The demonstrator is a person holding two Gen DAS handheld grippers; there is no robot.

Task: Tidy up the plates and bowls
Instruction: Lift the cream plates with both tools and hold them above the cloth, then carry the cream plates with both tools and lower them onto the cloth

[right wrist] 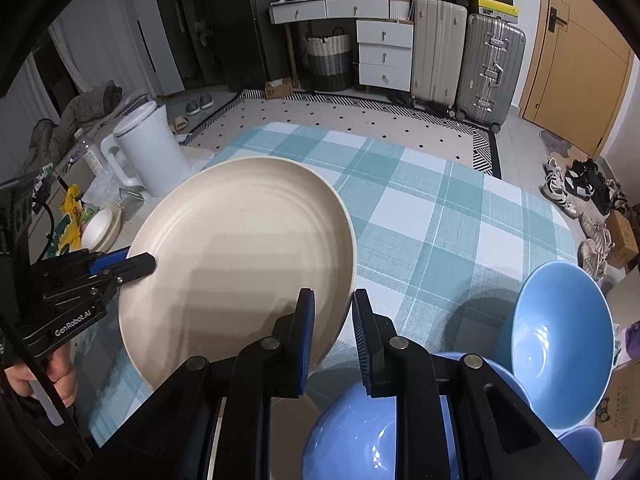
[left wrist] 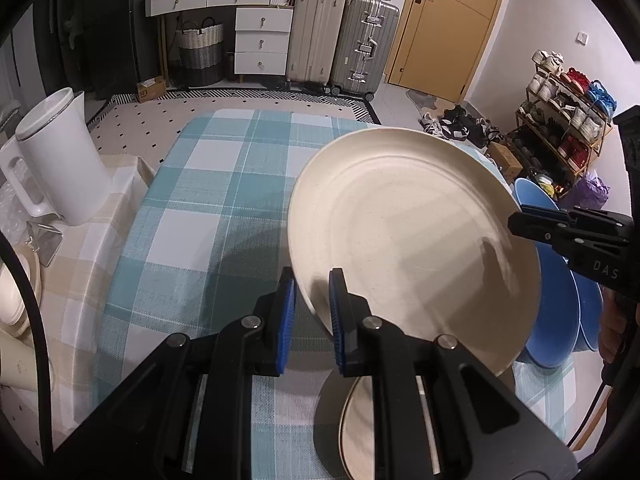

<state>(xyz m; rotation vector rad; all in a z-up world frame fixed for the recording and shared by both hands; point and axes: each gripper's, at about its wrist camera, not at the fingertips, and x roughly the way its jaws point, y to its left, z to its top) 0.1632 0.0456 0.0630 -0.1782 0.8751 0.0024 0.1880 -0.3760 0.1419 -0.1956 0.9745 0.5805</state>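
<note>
Plate, cream and rigid, hangs tilted above the checked counter, pinched at opposite rim edges by the left tool and the right tool. It looks light but smooth, so rim grips could slip. Blue bowls sit right of the plate; a white kettle stands far left of it.

2 wrist fisheyes, close, angled down over table.
Shared: cream plate, far-edge luggage.
</note>
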